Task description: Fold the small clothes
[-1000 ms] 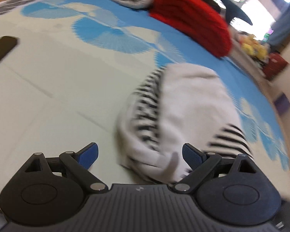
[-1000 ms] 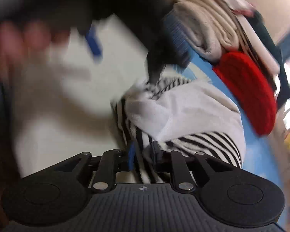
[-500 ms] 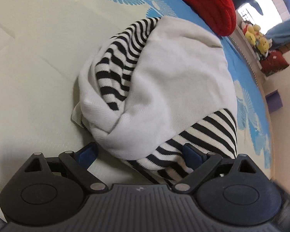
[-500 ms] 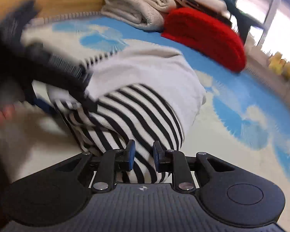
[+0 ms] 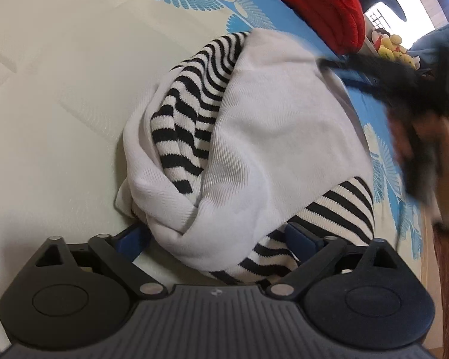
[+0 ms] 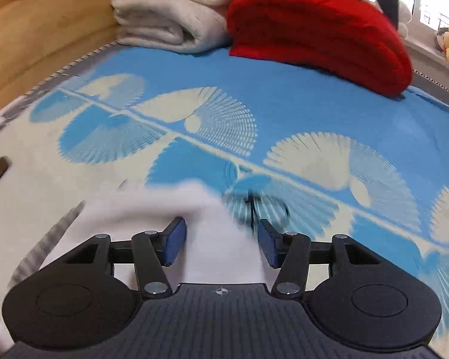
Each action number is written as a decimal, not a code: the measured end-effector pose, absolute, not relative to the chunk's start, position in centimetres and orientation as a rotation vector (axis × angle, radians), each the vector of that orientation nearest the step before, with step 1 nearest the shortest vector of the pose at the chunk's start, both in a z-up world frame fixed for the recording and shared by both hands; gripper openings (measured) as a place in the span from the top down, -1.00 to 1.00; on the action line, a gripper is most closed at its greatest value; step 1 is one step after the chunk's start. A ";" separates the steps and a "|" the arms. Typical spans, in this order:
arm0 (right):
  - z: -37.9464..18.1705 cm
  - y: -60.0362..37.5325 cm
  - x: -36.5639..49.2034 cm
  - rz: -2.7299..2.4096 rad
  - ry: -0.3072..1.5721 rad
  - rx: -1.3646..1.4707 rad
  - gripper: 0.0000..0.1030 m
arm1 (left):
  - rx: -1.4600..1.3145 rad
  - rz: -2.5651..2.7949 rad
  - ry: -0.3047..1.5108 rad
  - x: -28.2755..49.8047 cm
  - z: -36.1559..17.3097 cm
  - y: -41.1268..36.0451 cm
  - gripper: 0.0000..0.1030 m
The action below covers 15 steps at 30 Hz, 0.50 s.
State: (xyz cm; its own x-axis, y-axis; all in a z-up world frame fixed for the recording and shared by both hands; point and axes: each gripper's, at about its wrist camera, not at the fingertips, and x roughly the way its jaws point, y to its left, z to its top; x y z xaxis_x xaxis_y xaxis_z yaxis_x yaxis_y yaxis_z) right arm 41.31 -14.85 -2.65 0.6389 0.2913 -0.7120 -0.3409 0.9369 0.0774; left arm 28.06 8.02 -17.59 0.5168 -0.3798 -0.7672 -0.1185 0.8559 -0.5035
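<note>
Left wrist view: I see my left tool (image 5: 217, 234) with its blue pads spread wide, straddling the near end of the white knitted garment with black-and-white striped parts (image 5: 254, 137). The pads do not press on it; the cloth bulges between them, and I cannot tell whether they touch it. The garment lies bundled on the cream and blue fan-patterned mat (image 5: 60, 89). Beyond the garment sits a folded red knitted piece (image 5: 323, 9), and further off past it some yellow plush toys (image 5: 392, 46). At the garment's right edge my right tool (image 5: 404, 83) shows as a dark blur, with a hand behind it.

Right wrist view: the right tool (image 6: 221, 240) has its jaws opening, about halfway apart, with a blurred white corner of the garment (image 6: 164, 206) under and between them, not pinched. Beyond the garment the mat (image 6: 314, 110) is open; the red piece (image 6: 317, 27) and a stack of folded cream-white blankets (image 6: 167, 9) lie at its far side, against a wooden board (image 6: 45, 30).

A second ago the right tool was clamped on the garment's striped hem; now it has let go and swung to the garment's far right corner. The left tool has come down closer, the garment now filling its gap.
</note>
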 end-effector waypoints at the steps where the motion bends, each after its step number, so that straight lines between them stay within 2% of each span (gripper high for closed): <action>1: -2.7 -14.4 42.8 0.336 0.809 -0.044 -0.06 | -0.538 -0.169 1.031 28.2 -17.6 8.0 -0.99; 4: -2.5 -15.1 47.4 0.187 0.814 0.147 -0.05 | -0.535 -0.169 1.035 28.5 -17.5 8.0 -0.99; 7: -2.6 -19.5 48.1 0.278 0.885 0.327 -0.05 | -0.600 -0.175 1.040 28.6 -17.6 8.8 -0.99; 8: -2.9 -20.9 47.5 0.322 0.922 0.337 -0.12 | -0.644 -0.172 1.039 28.5 -17.7 9.3 -0.99; 9: -3.4 -22.2 47.0 0.375 0.974 0.339 -0.29 | -0.684 -0.166 1.040 28.5 -17.9 9.7 -0.99; 12: -5.5 -25.8 44.6 0.479 1.093 0.349 -0.63 | -0.803 -0.166 1.048 29.1 -18.4 10.5 -0.99; 13: -6.4 -26.5 43.9 0.495 1.109 0.380 -0.65 | -0.825 -0.172 1.051 29.3 -18.5 10.6 -0.99; 15: -8.4 -26.8 43.2 0.526 1.172 0.459 -0.65 | -0.858 -0.128 1.024 29.2 -18.4 11.1 -0.71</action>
State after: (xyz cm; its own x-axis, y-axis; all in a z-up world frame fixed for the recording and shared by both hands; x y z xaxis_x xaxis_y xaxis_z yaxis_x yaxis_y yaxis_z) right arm 43.15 -26.81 -8.45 0.2952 0.6071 -0.7377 -0.1476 0.7919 0.5926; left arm 29.21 11.11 -18.41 0.5430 -0.4701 -0.6958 -0.2838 0.6771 -0.6789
